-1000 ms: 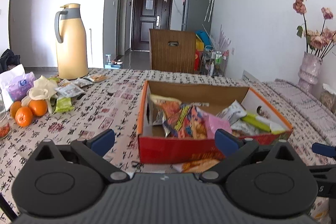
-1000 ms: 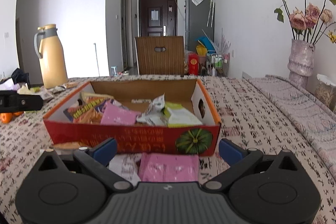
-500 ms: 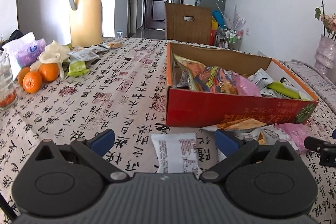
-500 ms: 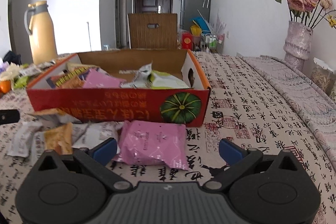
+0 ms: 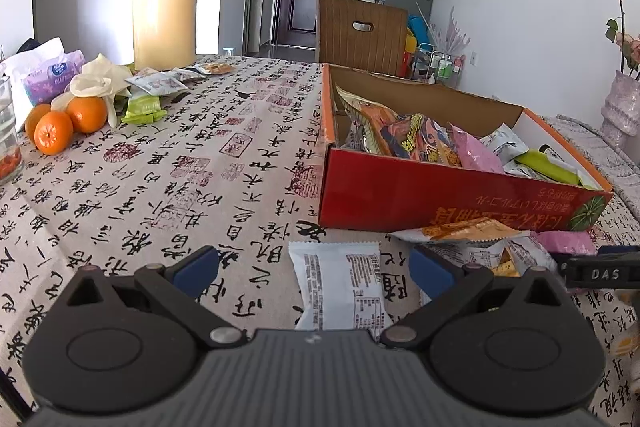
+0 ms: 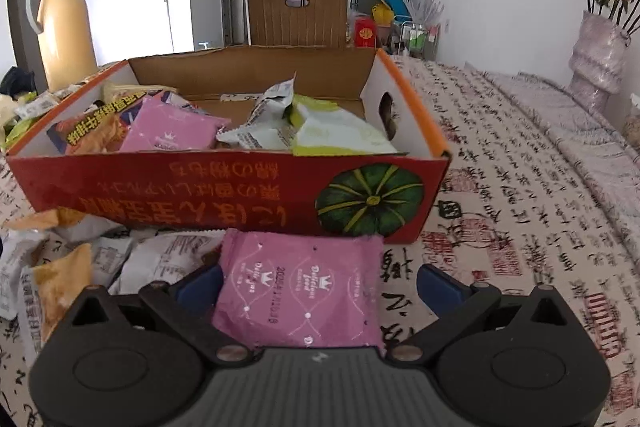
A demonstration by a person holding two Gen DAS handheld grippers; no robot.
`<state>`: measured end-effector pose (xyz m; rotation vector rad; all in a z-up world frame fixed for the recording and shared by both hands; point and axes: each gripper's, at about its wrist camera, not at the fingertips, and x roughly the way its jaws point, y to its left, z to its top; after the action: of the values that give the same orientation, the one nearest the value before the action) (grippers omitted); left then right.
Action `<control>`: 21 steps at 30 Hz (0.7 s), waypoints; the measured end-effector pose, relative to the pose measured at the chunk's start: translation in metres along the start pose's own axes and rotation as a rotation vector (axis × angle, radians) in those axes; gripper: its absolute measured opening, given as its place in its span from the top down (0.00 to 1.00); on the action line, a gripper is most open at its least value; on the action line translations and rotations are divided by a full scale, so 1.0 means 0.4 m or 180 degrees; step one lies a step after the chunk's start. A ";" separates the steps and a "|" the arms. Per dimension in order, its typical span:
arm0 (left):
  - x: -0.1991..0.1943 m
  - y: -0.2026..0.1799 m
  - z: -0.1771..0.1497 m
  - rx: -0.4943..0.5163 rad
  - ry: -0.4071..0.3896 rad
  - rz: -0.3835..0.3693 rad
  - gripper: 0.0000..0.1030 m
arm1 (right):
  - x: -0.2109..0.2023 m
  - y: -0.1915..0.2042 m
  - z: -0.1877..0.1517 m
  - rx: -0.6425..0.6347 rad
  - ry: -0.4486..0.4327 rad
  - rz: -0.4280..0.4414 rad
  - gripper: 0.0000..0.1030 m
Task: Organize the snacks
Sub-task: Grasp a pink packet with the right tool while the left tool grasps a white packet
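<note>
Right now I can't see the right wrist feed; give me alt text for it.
The open right gripper straddles a pink snack packet lying on the patterned tablecloth, just before a red cardboard box of snacks. More loose packets lie to the left.

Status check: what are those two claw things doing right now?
Left gripper open over white snack packet. Right gripper open around pink snack packet. Red cardboard box just ahead, nothing blocking.

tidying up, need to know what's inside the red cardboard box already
The red cardboard box holds a pink snack packet, a pale green packet, a white crumpled packet and orange printed bags. Whatever lies beneath them is covered.
</note>
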<state>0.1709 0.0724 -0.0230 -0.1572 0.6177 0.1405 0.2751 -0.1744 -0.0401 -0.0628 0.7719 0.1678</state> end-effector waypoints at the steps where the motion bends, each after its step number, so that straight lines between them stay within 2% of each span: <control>1: 0.002 0.000 0.000 -0.0005 0.0007 -0.0006 0.00 | 0.010 0.002 -0.005 0.0005 0.0054 0.0003 0.00; 8: 0.008 0.002 -0.002 -0.0022 0.0030 -0.0024 0.00 | 0.009 0.003 -0.029 0.0063 -0.0135 0.0008 0.00; 14: 0.009 0.002 -0.004 -0.0035 0.0041 -0.0005 0.00 | 0.008 -0.001 -0.021 0.0043 -0.0102 0.0071 0.01; 21: 0.012 0.003 -0.005 -0.0038 0.0051 0.0026 0.00 | -0.025 0.005 -0.032 -0.0010 -0.0197 0.0150 0.31</control>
<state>0.1735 0.0737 -0.0276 -0.1674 0.6337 0.1510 0.2592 -0.1752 -0.0422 -0.0423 0.7119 0.2148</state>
